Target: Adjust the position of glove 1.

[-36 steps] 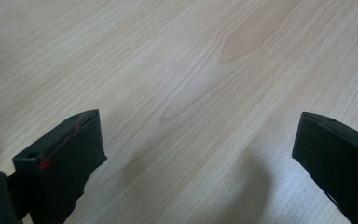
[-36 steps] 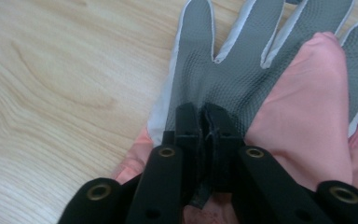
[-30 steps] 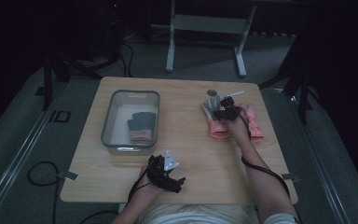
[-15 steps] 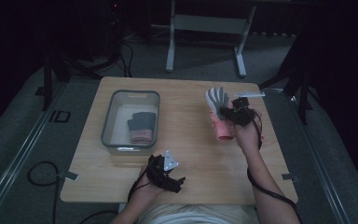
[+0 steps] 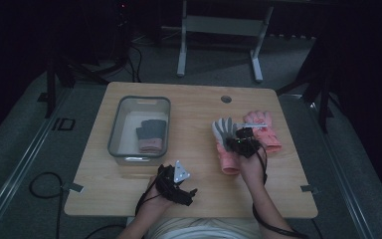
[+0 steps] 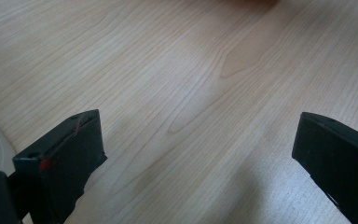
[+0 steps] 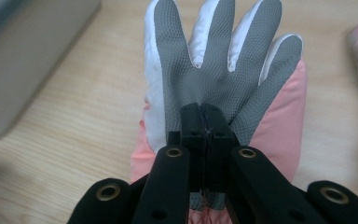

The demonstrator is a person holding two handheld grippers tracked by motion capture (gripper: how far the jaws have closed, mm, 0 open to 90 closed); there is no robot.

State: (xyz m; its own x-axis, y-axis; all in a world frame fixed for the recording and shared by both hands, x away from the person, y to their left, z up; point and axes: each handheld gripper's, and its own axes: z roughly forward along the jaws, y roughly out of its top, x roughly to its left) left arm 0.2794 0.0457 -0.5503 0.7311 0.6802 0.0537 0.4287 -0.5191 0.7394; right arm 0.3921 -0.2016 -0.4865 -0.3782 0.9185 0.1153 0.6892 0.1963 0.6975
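Since half a second ago the right gripper [image 5: 242, 141] has come back toward the person and to the left, bringing the pink padded glove with the grey textured palm [image 5: 225, 144] away from its spot beside the other glove. Nearest the person, the left gripper [image 5: 178, 184] rests low over the front edge of the light wooden table [image 5: 199, 196], its jaws spread wide with nothing between them but bare wood grain, as the left gripper view shows. Farther in, the right gripper's jaws are clamped tight on the glove's palm: in the right gripper view the black fingertips [image 7: 205, 122] pinch the grey fabric [image 7: 214, 70] just below the glove fingers, which fan out beyond the tips, while the pink cuff hangs back toward the hand. Behind and to its right lies a second pink padded glove [image 5: 264, 129], flat on the table and close to the held one. To the left, the clear plastic rectangular bin [image 5: 117, 127] already holds a dark grey glove with a pink cuff [image 5: 150, 134]. Judging by this, the sorting is partly done: one glove is binned, one is in the grip and probably on its way across, and one is not yet picked up.
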